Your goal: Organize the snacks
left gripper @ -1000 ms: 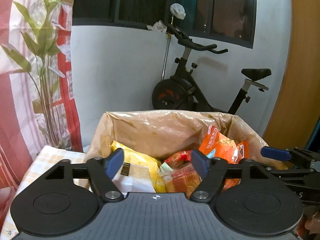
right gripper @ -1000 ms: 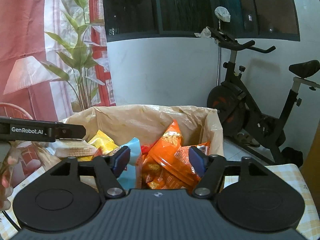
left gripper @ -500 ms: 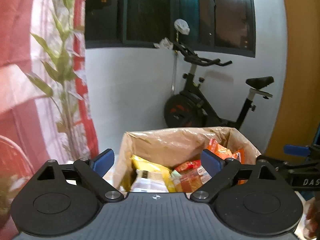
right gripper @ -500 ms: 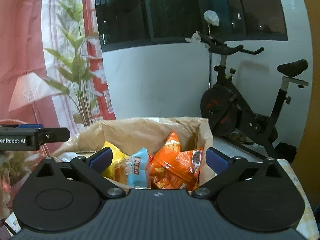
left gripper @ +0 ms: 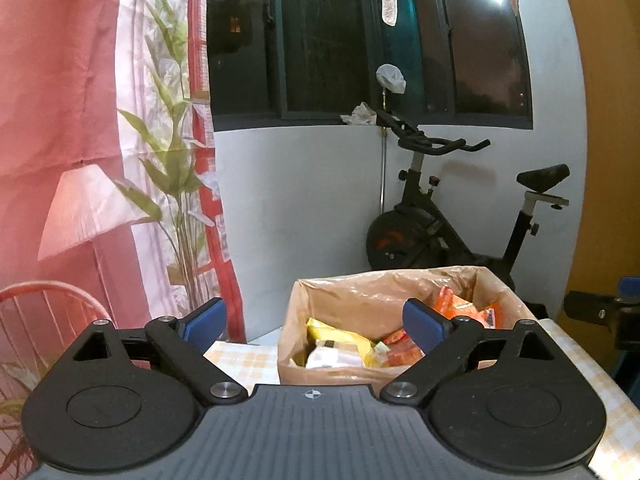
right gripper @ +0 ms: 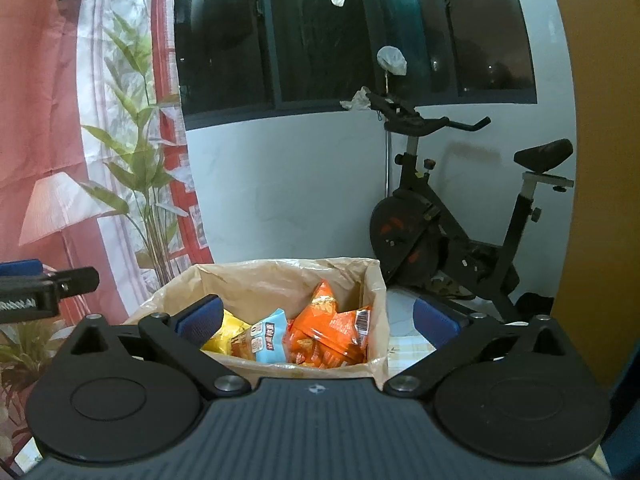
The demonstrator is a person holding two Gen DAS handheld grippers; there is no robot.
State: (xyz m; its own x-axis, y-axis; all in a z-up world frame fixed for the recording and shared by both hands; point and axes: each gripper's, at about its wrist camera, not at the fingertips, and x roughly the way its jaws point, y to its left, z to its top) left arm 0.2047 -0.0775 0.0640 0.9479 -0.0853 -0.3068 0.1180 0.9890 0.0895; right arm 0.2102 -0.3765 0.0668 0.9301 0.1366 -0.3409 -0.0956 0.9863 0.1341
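I have pulled both grippers, left gripper (left gripper: 316,318) and right gripper (right gripper: 318,320), back from the box (right gripper: 372,280); jaws now released, empty, so the snacks (right gripper: 328,332) seem packed.

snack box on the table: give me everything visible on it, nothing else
The snack box is an open-topped rectangular carton lined with crinkled tan plastic that folds over its rim. It stands upright on the yellow checked tablecloth, near the white wall. Inside lie loose packets: orange chip bags on the right, a light blue packet mid-front, a yellow bag to the left with a white pack beside it. Neither gripper touches it.
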